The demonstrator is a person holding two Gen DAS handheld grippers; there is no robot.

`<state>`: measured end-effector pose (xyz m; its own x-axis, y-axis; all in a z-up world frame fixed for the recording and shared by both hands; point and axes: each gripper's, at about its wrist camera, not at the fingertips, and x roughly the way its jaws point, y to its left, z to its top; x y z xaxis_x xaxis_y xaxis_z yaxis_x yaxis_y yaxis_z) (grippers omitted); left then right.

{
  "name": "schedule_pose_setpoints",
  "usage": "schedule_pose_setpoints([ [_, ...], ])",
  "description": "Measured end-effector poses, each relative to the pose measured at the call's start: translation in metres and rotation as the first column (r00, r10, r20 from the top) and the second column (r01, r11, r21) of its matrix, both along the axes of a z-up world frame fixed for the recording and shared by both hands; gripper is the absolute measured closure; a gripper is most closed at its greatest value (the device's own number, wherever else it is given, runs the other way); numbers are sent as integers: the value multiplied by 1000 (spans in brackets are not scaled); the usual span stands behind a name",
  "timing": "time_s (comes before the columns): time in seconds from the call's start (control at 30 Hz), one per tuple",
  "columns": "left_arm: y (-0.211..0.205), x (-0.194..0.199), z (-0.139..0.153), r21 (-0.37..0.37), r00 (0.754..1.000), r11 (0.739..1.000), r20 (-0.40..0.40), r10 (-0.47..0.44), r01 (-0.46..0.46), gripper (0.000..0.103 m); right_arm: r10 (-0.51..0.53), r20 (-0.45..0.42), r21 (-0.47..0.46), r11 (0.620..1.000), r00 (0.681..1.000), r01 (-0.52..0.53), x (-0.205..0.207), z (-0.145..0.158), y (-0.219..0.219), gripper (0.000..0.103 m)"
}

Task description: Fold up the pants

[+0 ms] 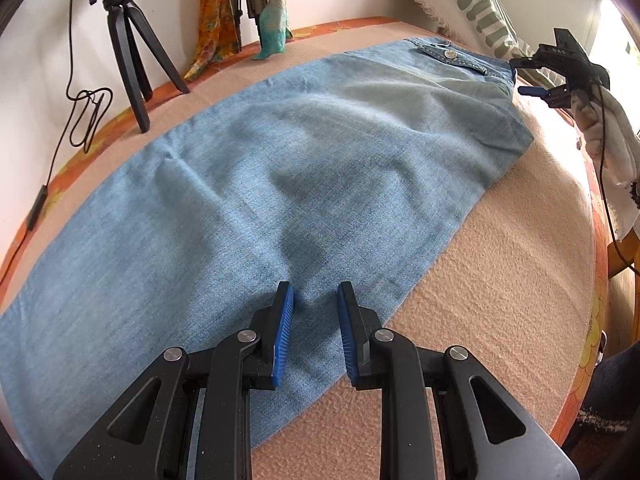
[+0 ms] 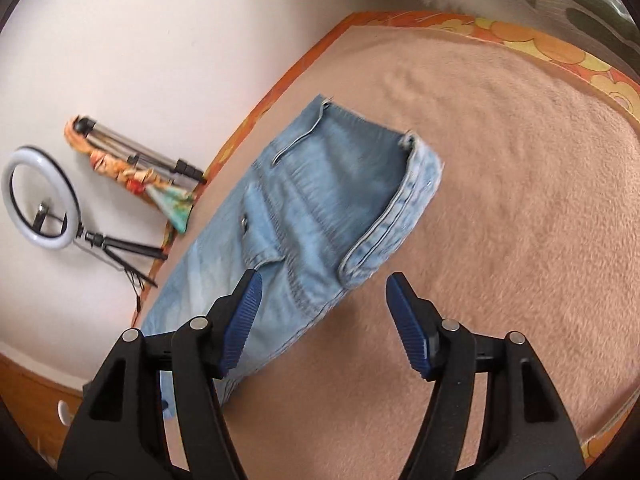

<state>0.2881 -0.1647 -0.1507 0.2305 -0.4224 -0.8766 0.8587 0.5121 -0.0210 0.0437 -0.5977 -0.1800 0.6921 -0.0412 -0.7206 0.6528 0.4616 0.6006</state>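
Light blue jeans [image 1: 260, 168] lie flat, folded lengthwise, on a peach blanket [image 1: 500, 280]. My left gripper [image 1: 314, 292] hovers over the leg part near its right edge. Its blue pads [image 1: 284, 328] stand a little apart, with only flat denim showing beneath the gap. At the far right, my right gripper [image 1: 523, 76] is open just beyond the waistband. In the right wrist view the waistband [image 2: 384, 232] and a buttoned pocket [image 2: 260, 236] lie ahead. My right gripper [image 2: 324, 280] is open wide above the jeans' edge, with nothing between its fingers.
A black tripod [image 1: 124, 52] with a cable [image 1: 86, 120] stands by the wall at the left; its ring light [image 2: 38, 196] shows in the right wrist view. A striped pillow [image 1: 468, 0] lies at the head. An orange flowered sheet [image 1: 596, 320] borders the blanket.
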Motion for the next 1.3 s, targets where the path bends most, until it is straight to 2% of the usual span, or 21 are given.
schedule_pose_setpoints([
  [0.1, 0, 0, 0, 1, 1000, 1000, 0, 2, -2, 82, -54, -22, 17, 998, 998, 54, 7, -13, -22, 35],
  [0.17, 0, 0, 0, 0, 1000, 1000, 0, 2, -2, 82, -56, 14, 18, 998, 998, 56, 12, -16, -28, 36],
  [0.2, 0, 0, 0, -2, 1000, 1000, -1, 3, -3, 82, -54, 12, 12, 998, 998, 54, 15, -16, -29, 40],
  [0.23, 0, 0, 0, -3, 1000, 1000, -1, 4, -4, 82, -44, 2, 6, 999, 999, 44, 19, -16, -30, 56],
  [0.27, 0, 1, -1, -4, 1000, 1000, -1, 3, -3, 82, -28, -22, -12, 1000, 999, 28, 23, -14, -30, 77],
  [0.3, 0, 1, -1, -4, 1000, 1000, -2, 5, -5, 82, -9, -45, -35, 999, 999, 8, 27, -9, -28, 82],
  [0.33, 0, 1, -1, -4, 1000, 1000, -2, 5, -5, 82, 18, -54, -66, 998, 998, -21, 30, -1, -26, 85],
  [0.4, 1, 0, -1, -6, 1000, 1000, -2, 5, -5, 82, 86, -69, -189, 977, 994, -98, 38, 29, -18, 92],
  [0.47, 2, 0, -1, -10, 1000, 1000, -9, 8, -8, 82, 135, -106, -321, 933, 985, -162, 43, 59, -10, 95],
  [0.53, 3, 1, -2, -15, 1000, 1000, -13, 7, -7, 82, 145, -170, -418, 885, 975, -205, 47, 71, -8, 97],
  [0.7, 4, 2, -4, -29, 1000, 999, -22, 16, -16, 82, 136, -280, -395, 886, 950, -243, 53, 34, -18, 98],
  [0.83, 6, 0, -3, -27, 999, 999, -14, 31, -32, 82, 129, -313, -373, 895, 941, -246, 48, 12, -20, 97],
  [0.93, 13, 1, 1, -43, 998, 997, -13, 67, -68, 82, 132, -333, -361, 897, 934, -256, 48, 7, -21, 97],
  [1.13, 54, 6, 27, -136, 980, 970, -30, 197, -199, 81, 127, -360, -353, 899, 924, -261, 46, 19, -15, 85],
  [1.17, 63, 6, 32, -147, 975, 964, -31, 221, -223, 77, 128, -361, -358, 896, 924, -264, 45, 22, -11, 82],
  [1.2, 74, 5, 38, -157, 968, 955, -35, 248, -251, 67, 128, -362, -362, 894, 923, -266, 43, 26, -7, 80],
  [1.27, 98, 4, 47, -183, 951, 933, -44, 306, -309, 54, 131, -352, -365, 893, 927, -265, 38, 33, 3, 68],
  [1.3, 112, 3, 50, -200, 942, 920, -49, 333, -336, 54, 132, -342, -370, 891, 931, -262, 36, 37, 9, 66],
])
